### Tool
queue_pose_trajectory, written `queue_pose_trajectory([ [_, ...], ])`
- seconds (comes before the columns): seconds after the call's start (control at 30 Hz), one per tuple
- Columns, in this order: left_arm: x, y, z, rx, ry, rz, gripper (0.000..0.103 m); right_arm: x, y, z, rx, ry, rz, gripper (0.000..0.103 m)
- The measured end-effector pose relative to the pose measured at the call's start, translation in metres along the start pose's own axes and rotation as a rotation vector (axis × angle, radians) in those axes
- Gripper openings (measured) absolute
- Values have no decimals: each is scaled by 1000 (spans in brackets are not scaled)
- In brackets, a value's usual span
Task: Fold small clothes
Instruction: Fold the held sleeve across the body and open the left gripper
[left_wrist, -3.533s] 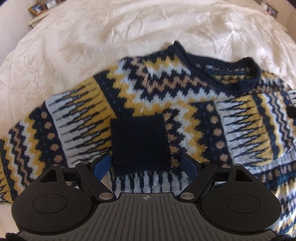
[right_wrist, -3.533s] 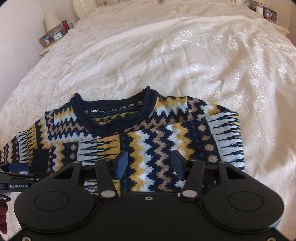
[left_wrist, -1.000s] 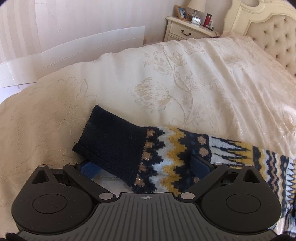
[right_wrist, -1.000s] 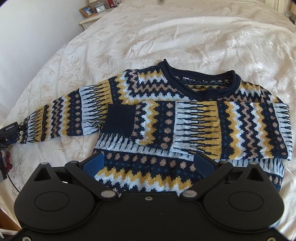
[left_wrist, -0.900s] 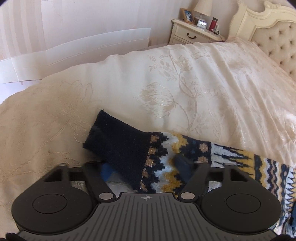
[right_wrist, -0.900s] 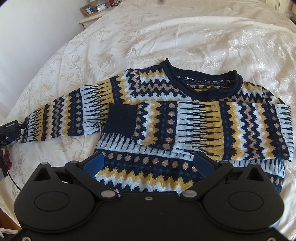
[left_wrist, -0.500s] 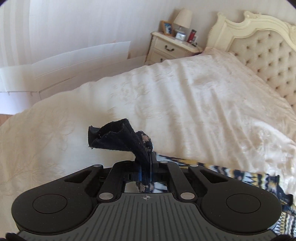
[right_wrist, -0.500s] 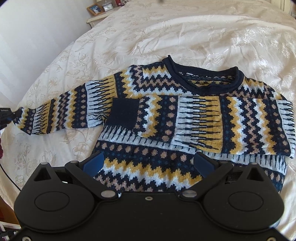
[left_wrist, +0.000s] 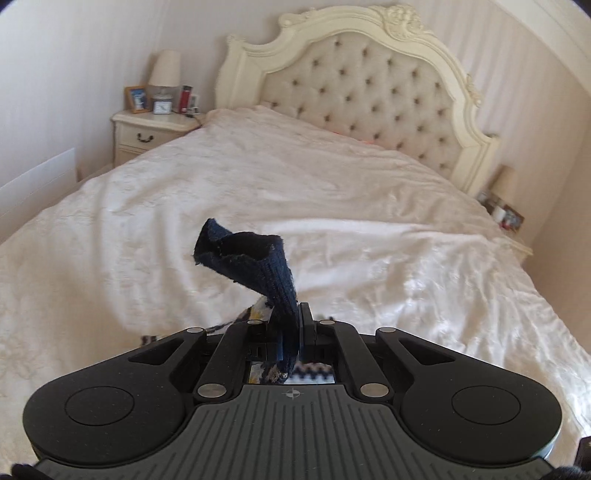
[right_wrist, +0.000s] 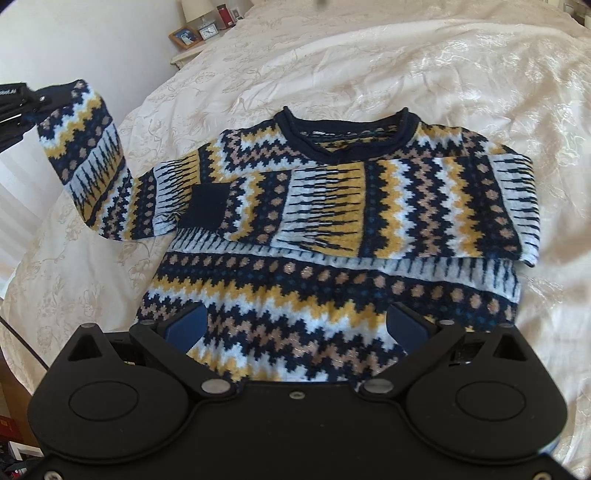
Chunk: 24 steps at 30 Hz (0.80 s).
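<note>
Wool in navy, yellow and pale blue covers the middle of the right wrist view: the sweater lies flat on the bed, collar away from the camera, and one sleeve is already folded across the chest with its dark cuff near the middle. The other sleeve is lifted off the cover at the left edge of that view, where the left gripper has it. In the left wrist view the jaws are pressed together on the navy cuff, which stands up in front of them in a twisted fold; the headboard and a nightstand are behind. The right gripper hangs over the hem with its jaws wide apart and nothing between them. I judge that the step in hand is the second sleeve fold. The next move probably calls for carrying the cuff across the chest and laying it over or beside the first sleeve, low enough that the knit does not twist. The sleeve is soft and heavy, so it may drag the shoulder with it; the free gripper could press the body down if that happens. After this, the hem must still go up toward the collar.
</note>
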<state>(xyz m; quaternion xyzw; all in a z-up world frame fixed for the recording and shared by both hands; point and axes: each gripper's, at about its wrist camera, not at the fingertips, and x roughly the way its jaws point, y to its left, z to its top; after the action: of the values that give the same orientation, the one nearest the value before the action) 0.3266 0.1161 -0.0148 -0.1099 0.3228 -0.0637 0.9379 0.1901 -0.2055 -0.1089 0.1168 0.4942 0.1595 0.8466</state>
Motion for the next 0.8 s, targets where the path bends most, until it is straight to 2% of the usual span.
queue_pose_trajectory([
  [0.23,66,-94,-53,75,111,-106,6,-26,-50,-12,64,-32,-27,102],
  [0.43,110,-139,-93,143,223,-145,7,-35,-72,-20,107,-36,-51,102],
  [0.53,123,-157,-99,174,265,-202,15,-32,-75,-21,118,-36,-53,102],
  [0.6,120,-168,-97,219,255,-251,37,-28,-75,-20,122,-34,-58,102],
  [0.7,107,-185,-94,290,227,-307,41,-23,-74,-16,133,-42,-62,102],
  [0.8,93,-179,-91,356,199,-305,45,-17,-71,-7,131,-56,-63,102],
])
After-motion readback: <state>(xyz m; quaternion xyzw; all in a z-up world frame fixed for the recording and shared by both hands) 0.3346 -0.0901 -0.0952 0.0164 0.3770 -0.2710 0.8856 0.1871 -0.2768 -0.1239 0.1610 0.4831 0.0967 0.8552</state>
